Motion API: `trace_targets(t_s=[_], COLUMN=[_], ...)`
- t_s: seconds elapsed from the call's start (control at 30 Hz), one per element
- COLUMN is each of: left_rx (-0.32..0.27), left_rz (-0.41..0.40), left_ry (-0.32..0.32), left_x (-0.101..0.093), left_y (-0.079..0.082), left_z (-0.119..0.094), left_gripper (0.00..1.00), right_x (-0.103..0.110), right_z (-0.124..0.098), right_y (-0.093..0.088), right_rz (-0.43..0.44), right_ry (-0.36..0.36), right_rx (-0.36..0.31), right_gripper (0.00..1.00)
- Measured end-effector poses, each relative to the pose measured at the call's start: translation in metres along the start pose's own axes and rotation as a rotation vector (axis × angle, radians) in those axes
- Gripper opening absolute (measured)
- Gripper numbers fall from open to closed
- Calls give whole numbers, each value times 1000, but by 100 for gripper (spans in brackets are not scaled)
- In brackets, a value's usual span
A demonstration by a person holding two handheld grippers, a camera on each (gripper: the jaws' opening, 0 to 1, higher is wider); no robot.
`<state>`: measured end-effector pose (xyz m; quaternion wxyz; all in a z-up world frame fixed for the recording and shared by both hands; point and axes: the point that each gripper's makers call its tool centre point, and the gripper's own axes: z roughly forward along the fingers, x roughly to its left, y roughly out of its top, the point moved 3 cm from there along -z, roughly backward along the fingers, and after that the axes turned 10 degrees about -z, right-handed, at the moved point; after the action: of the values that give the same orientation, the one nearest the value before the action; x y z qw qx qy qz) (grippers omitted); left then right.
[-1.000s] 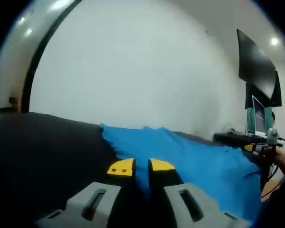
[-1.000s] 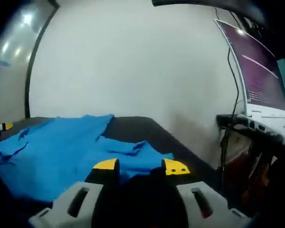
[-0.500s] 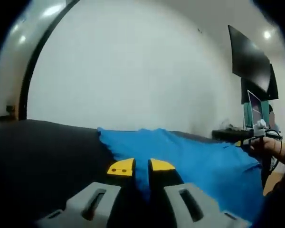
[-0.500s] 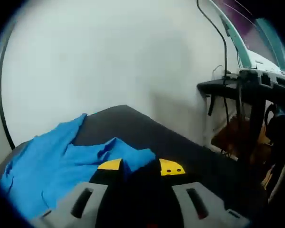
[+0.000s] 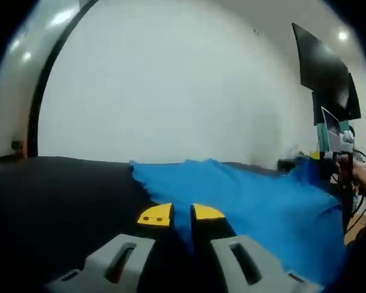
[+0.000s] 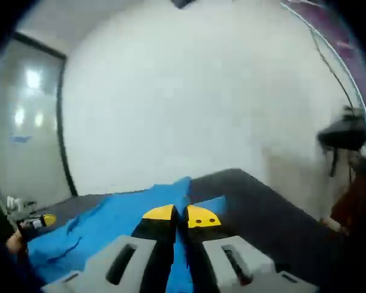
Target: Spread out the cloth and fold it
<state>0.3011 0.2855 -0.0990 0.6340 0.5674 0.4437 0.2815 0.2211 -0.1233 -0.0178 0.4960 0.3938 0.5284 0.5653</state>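
Now one blue cloth (image 5: 256, 195) lies on the dark worktop (image 5: 55, 195), stretched between two tools. Left tool (image 5: 182, 213) is clamped on a cloth edge ahead of it; right tool (image 6: 174, 215) pinches another edge, its jaws nearly together.

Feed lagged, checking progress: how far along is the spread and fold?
Early. Both grips look done: the left gripper and right gripper each pinch the blue cloth. In hand: spreading it over the dark table; it is still rumpled. No fold is visible yet.
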Motion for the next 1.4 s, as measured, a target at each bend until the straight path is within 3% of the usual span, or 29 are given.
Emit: trace_targets(t_s=[0.07,0.1,0.17,0.23,0.3,0.37,0.4,0.53,0.6,0.67,0.77,0.83,0.9,0.97,1.0,1.07,1.1,1.13,1.17,1.2,1.3,1.4], left_rx=[2,5,13,20,30,38,44,62,62,61,67,76,86,93,96,100,101,102,102,103,106,104], left_rz=[9,14,29,43,61,73,79,97,99,98,102,111,123,135,139,145,148,151,153,154,156,158], left_ry=[4,8,18,24,28,29,30,35,37,42,48,51,54,54,55,58,60,61,61,59,59,60], left_x=[0,0,0,0,0,-1,-1,-1,0,1,1,1,1,1,0,1,1,2,2,2,2,2], left_y=[0,-1,-2,-3,-5,-6,-7,-9,-9,-8,-9,-11,-12,-14,-14,-15,-16,-16,-16,-16,-16,-16], left_z=[0,0,1,2,3,4,4,6,6,6,6,7,8,7,7,8,8,8,8,8,8,8], left_gripper=[14,14,14,14,15,15,15,15,15,15,15,15,15,15,15,15,15,15,15,15,15,15], right_x=[53,79,115,128,129,131,132,125,116,102,86,94,110,119,118,110,116,118,118,117,127,134], right_z=[-1,-5,-14,-20,-30,-30,-37,-42,-39,-28,4,25,41,55,60,66,76,77,75,72,81,85], right_y=[-7,-22,-53,-84,-113,-97,-100,-80,-61,-51,-48,-52,-67,-92,-104,-123,-114,-114,-123,-119,-94,-67], right_rz=[-124,-173,-192,-252,-334,-301,-301,-292,-269,-246,-328,-334,-296,-248,-254,-352,-330,-342,-401,-428,-446,-368], right_ry=[182,299,426,470,497,476,521,550,532,464,356,360,405,425,414,371,342,346,355,363,378,376], right_rx=[14,71,159,241,367,242,285,236,168,157,215,240,311,423,478,552,418,403,487,485,384,275], right_gripper=[3,3,4,4,7,10,12,15,16,18,22,22,22,22,22,19,18,11,4,4,2,2])
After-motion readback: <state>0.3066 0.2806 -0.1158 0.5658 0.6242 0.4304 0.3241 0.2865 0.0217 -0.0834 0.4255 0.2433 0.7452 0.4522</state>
